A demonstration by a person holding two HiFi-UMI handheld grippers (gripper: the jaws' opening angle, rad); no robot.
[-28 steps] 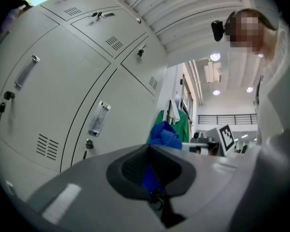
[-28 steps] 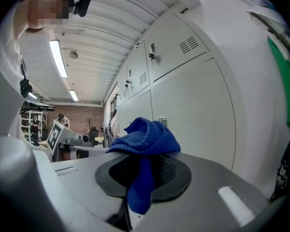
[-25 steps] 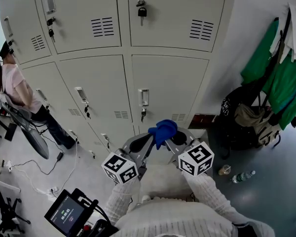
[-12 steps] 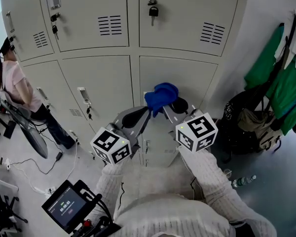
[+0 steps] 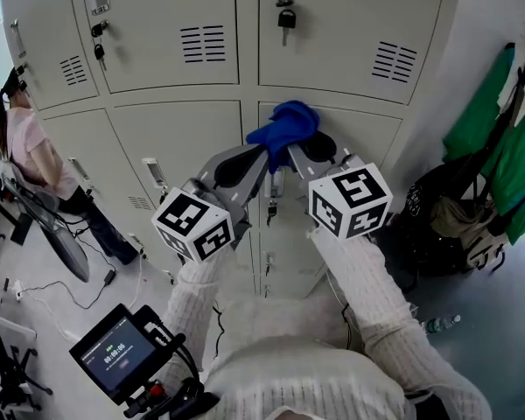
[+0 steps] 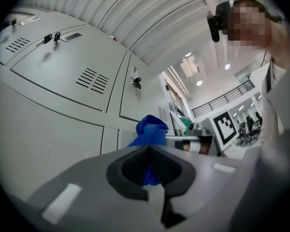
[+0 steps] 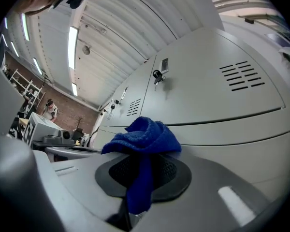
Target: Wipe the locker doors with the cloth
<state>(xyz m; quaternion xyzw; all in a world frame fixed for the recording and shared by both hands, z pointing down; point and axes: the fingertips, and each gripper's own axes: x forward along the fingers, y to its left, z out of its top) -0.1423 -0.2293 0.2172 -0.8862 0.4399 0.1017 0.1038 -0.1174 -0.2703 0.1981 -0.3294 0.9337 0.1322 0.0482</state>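
A blue cloth [image 5: 283, 129] is bunched up in front of the grey locker doors [image 5: 192, 138], near the top edge of the middle-row right door [image 5: 350, 147]. I cannot tell whether it touches the metal. My right gripper [image 5: 304, 151] is shut on the cloth [image 7: 145, 134], and a strip of it hangs down between the pads. My left gripper [image 5: 249, 166] sits close beside the right one. It is also shut, with a thin strip of the cloth [image 6: 150, 129] caught between its pads. In the left gripper view my left gripper [image 6: 149, 151] points up along the lockers.
A padlock and key [image 5: 286, 17] hang on the upper door and a latch with keys [image 5: 155, 178] on the left middle door. A person in a pink top [image 5: 26, 156] stands at far left by a chair [image 5: 57, 234]. Green clothes [image 5: 499, 121] and bags [image 5: 455, 217] fill the right.
Both grippers have risen together with the cloth, from the lower locker row up to the top of the middle-row door. The grip on the cloth is unchanged.
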